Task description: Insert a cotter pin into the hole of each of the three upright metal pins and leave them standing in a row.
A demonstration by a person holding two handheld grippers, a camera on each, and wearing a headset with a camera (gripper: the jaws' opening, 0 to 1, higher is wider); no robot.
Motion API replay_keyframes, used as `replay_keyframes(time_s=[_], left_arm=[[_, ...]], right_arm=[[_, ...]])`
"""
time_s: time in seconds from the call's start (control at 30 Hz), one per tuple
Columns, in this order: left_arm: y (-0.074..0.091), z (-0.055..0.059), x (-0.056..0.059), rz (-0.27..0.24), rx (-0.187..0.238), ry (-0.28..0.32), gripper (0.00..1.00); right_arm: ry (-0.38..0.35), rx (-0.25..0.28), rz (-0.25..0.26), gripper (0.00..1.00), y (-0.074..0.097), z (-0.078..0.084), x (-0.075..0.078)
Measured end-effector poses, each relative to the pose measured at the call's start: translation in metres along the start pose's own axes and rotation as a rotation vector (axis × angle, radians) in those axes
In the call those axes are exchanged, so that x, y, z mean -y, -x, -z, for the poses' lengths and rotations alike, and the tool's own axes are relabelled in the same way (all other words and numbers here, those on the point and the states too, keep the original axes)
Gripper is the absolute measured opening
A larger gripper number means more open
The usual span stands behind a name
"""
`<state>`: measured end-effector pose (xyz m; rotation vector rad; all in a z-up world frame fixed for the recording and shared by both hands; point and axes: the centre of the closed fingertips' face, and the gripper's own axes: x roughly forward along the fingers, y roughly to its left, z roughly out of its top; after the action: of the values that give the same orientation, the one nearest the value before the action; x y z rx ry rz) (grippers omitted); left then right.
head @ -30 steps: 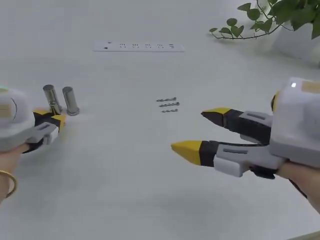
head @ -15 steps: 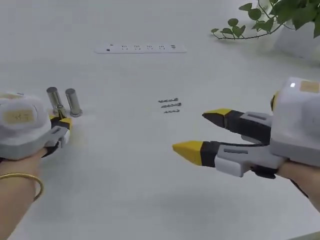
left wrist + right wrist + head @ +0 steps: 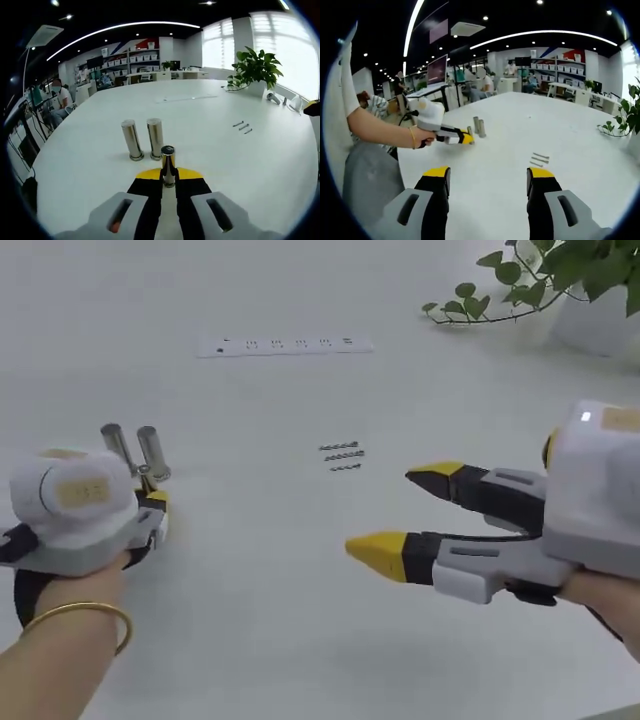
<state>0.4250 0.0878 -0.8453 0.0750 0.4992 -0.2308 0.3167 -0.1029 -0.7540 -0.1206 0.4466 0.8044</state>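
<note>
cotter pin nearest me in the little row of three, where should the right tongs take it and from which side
Take the nearest cotter pin across the middle of its thin shaft, with the right tongs coming down from above on your side. It lies flat, lengthwise left to right, close beside its neighbours, so only the near side seems free.

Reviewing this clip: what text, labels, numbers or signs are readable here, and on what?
No text is readable.
Tan label on the left gripper: print too blurred.
Tan patch on the right gripper: nothing legible.
Power strip: dark marks too small to read.
</note>
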Motion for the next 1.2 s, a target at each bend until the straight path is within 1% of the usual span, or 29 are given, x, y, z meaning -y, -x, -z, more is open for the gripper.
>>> replay_keyframes(time_s=[0.13, 0.37, 0.47, 0.53, 0.57, 0.6, 0.63, 0.67, 0.7, 0.73, 0.97, 1.2], left_arm=[[0.002, 0.002, 0.008, 0.002, -0.002, -0.007, 0.07], [0.005, 0.005, 0.019, 0.001, -0.010, -0.009, 0.07], [0.005, 0.008, 0.022, -0.003, -0.020, -0.003, 0.07], [0.007, 0.013, 0.026, -0.005, -0.038, 0.005, 0.07], [0.007, 0.015, 0.027, -0.006, -0.046, 0.011, 0.07], [0.008, 0.021, 0.027, -0.012, -0.067, 0.027, 0.08], [0.008, 0.023, 0.027, -0.017, -0.072, 0.031, 0.08], [0.008, 0.021, 0.027, -0.028, -0.042, 0.045, 0.08], [0.008, 0.023, 0.028, -0.023, -0.053, 0.027, 0.08], [0.007, 0.023, 0.029, -0.020, -0.053, 0.020, 0.08], [0.008, 0.021, 0.029, -0.012, -0.059, 0.011, 0.08], [0.007, 0.020, 0.029, 0.001, -0.058, -0.020, 0.08]], right_arm=[[0.007, 0.001, -0.012, 0.70, 0.002, 0.001, -0.004], [0.018, -0.009, -0.023, 0.75, 0.007, 0.005, -0.008], [0.017, -0.015, -0.030, 0.77, 0.010, 0.008, -0.011], [0.021, -0.021, -0.031, 0.78, 0.011, 0.010, -0.013], [0.022, -0.023, -0.031, 0.78, 0.012, 0.011, -0.013], [0.023, -0.027, -0.030, 0.78, 0.012, 0.012, -0.014], [0.024, -0.028, -0.030, 0.78, 0.013, 0.012, -0.014], [0.025, -0.029, -0.027, 0.78, 0.014, 0.013, -0.014], [0.026, -0.028, -0.024, 0.78, 0.015, 0.013, -0.014], [0.025, -0.027, -0.023, 0.78, 0.016, 0.013, -0.014], [0.015, -0.029, -0.017, 0.78, 0.018, 0.017, -0.013], [0.016, -0.031, -0.022, 0.78, 0.017, 0.017, -0.014]])
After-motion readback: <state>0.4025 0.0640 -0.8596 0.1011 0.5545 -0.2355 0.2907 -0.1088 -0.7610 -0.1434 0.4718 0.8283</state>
